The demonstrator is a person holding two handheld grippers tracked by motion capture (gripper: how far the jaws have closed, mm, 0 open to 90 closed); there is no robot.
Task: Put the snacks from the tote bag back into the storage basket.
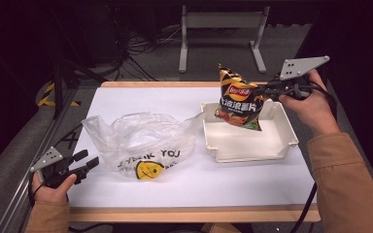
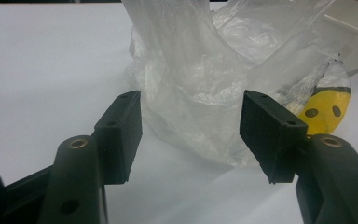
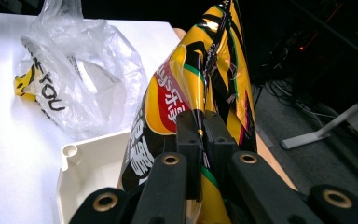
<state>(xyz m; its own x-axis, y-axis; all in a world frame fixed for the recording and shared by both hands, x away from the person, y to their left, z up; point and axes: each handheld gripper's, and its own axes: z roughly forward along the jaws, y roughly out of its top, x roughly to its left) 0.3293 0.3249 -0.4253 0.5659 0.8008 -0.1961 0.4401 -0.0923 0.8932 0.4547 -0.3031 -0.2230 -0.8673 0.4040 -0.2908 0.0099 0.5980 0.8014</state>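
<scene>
Gripping chip bag (image 1: 239, 99) (right gripper (image 1: 267, 90)), above white tray (image 1: 252, 143)

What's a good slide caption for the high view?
Right gripper holds chip bag over white tray.

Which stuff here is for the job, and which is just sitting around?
For the job:
- chip bag, pinched in the right claw
- white tray
- plastic bag
- left claw, open beside it

Just sitting around:
- metal stand on the floor
- cables
</scene>
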